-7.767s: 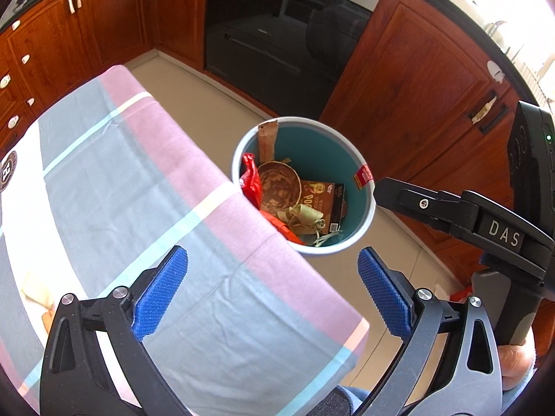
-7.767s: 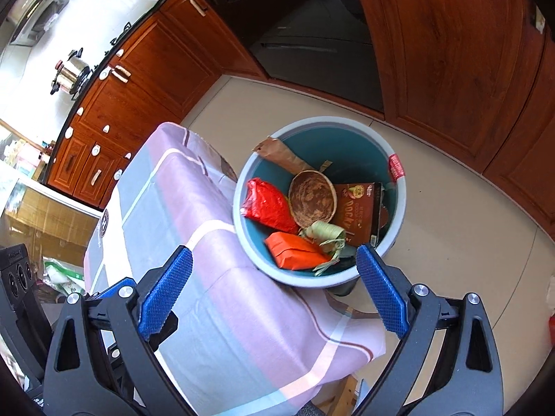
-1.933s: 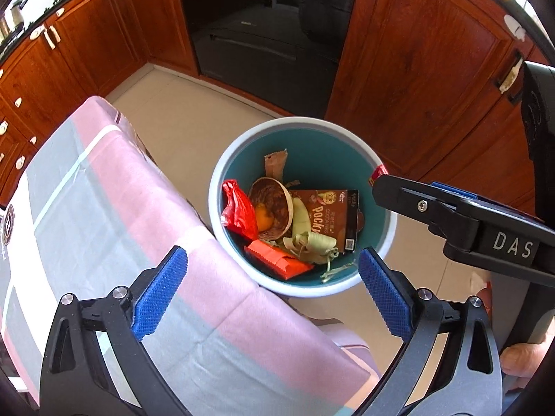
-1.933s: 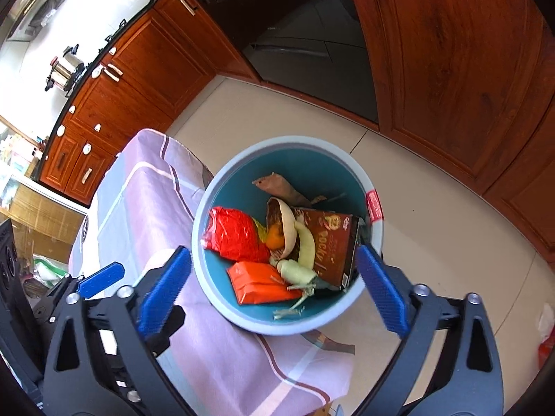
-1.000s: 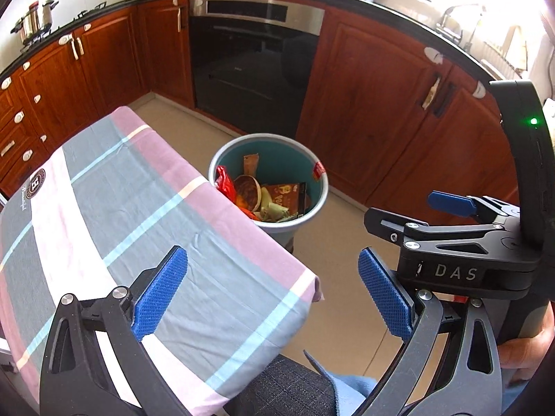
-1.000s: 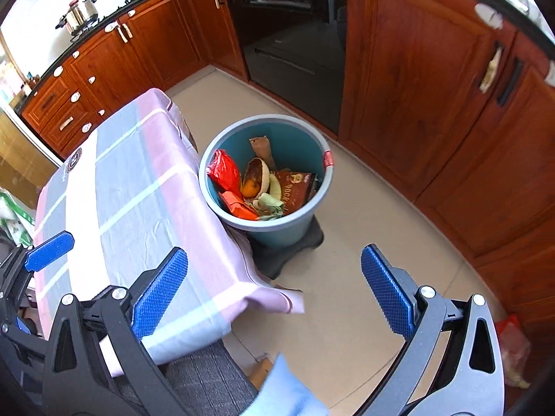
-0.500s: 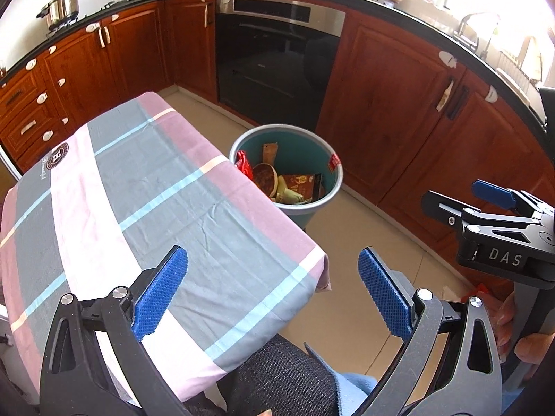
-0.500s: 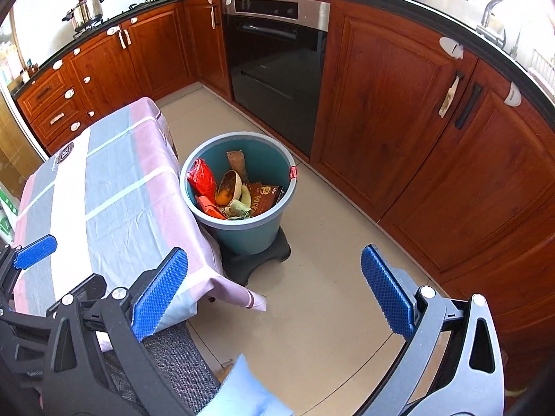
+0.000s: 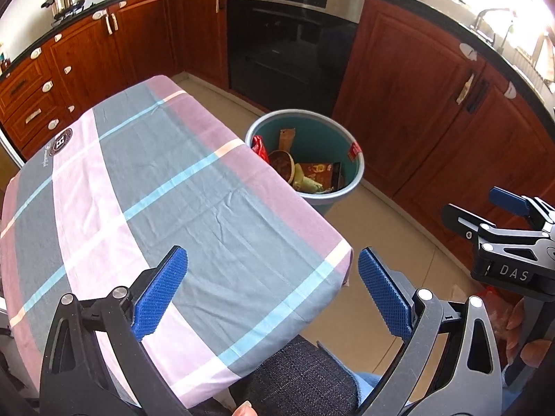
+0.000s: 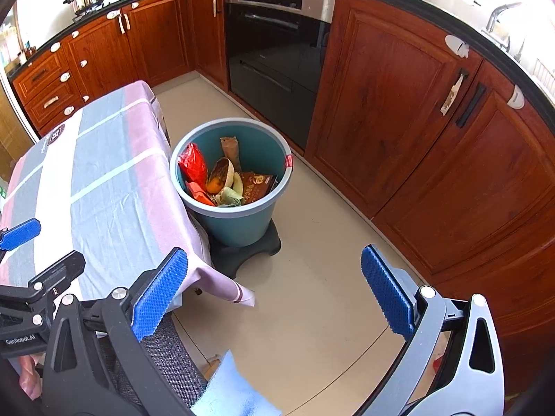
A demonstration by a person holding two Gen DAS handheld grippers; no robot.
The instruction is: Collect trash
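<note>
Red-brown wooden kitchen cabinets point(image 10: 399, 111) surround the scene. Round teal plastic bin point(image 10: 239, 222), beside the checked tablecloth point(image 9: 156, 190), holds the wrappers. Left gripper point(image 9: 272, 291) and right gripper point(image 10: 274, 291): spread wide, empty.

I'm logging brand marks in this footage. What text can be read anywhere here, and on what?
"DAS": on the right gripper, seen from the left wrist.
"GenRobot.AI": on the left gripper, seen from the right wrist.
"POCK": partial, on the brown box in the bin.
Round emblem on the tablecloth: a large "H"; its small lettering is unreadable.
</note>
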